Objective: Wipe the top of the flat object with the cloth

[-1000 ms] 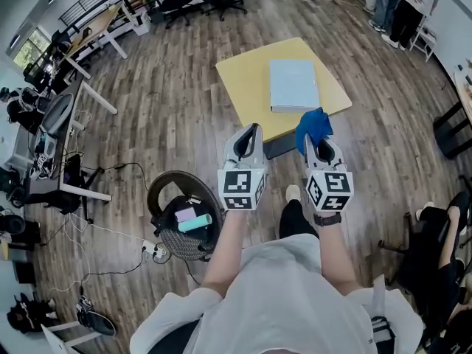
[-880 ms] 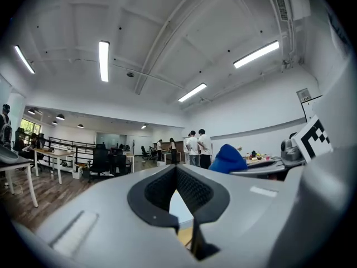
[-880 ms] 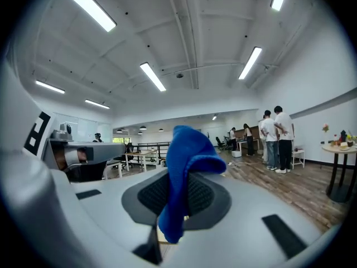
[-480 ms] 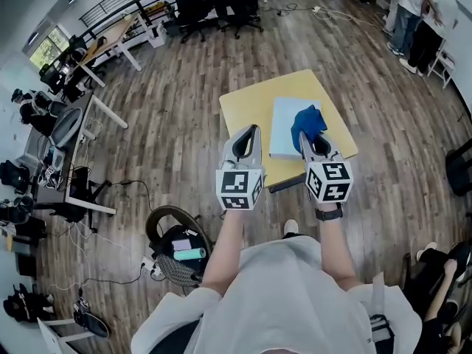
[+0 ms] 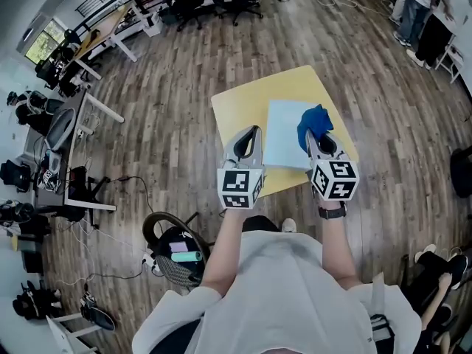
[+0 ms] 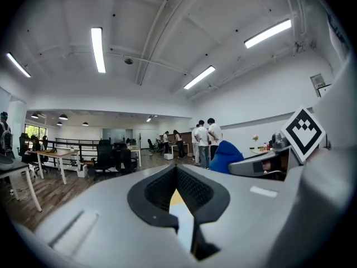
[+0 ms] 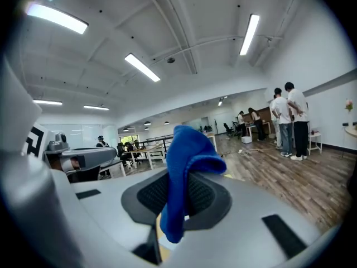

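Blue, soft fabric is what the right gripper (image 5: 316, 137) pinches between its jaws: the cloth (image 5: 315, 118) bunches above the tips and a tail droops below them, over the right-hand part of the flat object (image 5: 282, 135). That flat object is a pale blue-grey rectangular slab lying on the yellow table (image 5: 240, 105). The cloth looks light and limp, so it should mould to the surface under gentle pressure, though the loose tail may fold or drag; the present hold near its middle seems adequate. The flat object looks thin, stiff and smooth, and likely to skid if pushed sideways, so its left edge would be the sensible place for a steadying touch. The left gripper (image 5: 249, 133) hovers at that left edge, jaws drawn together at the tips with nothing between them. Whether the cloth actually touches the flat object cannot be told: the head view looks from above, and both gripper views point out into the room. Whether the flat object is a book, folder or board is also unclear, and the grippers cover its near edge.
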`<state>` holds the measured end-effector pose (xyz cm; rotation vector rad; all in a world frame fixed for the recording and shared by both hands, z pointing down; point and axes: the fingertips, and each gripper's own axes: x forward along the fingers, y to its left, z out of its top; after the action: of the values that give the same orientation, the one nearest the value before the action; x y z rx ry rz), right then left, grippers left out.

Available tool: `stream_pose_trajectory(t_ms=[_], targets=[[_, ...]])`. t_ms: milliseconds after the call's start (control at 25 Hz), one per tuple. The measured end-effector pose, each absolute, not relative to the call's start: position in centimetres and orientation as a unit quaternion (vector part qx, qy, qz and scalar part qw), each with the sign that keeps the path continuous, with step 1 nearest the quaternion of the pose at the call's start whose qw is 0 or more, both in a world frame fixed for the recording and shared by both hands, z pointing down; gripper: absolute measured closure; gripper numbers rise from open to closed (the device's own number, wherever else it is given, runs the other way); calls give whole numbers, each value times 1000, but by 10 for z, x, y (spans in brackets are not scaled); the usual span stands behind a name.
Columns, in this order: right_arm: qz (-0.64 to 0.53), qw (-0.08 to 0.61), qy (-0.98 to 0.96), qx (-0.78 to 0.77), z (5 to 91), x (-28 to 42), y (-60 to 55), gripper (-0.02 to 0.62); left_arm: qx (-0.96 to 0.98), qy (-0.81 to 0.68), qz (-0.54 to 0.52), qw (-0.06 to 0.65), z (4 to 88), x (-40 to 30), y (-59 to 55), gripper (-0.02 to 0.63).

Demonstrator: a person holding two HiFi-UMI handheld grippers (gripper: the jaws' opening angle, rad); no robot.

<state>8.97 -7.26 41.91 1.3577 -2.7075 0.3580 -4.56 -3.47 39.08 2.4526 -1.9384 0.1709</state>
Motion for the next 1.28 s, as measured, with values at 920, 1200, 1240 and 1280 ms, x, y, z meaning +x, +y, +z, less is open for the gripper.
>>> stream_pose_trajectory(t_ms=[920, 1200, 1240, 1280], targets=[[307, 162, -859, 376, 613, -60, -300, 546, 791, -597, 66, 119, 487, -135, -205, 603], [321, 244, -847, 347, 686, -105, -344, 545, 780, -602, 81, 148, 510, -153, -221, 602], [323, 255, -844, 344, 695, -108, -347, 545, 780, -602, 84, 150, 514, -154, -223, 603], [321, 267, -843, 339, 703, -110, -349, 545, 780, -601, 87, 152, 517, -154, -224, 603]])
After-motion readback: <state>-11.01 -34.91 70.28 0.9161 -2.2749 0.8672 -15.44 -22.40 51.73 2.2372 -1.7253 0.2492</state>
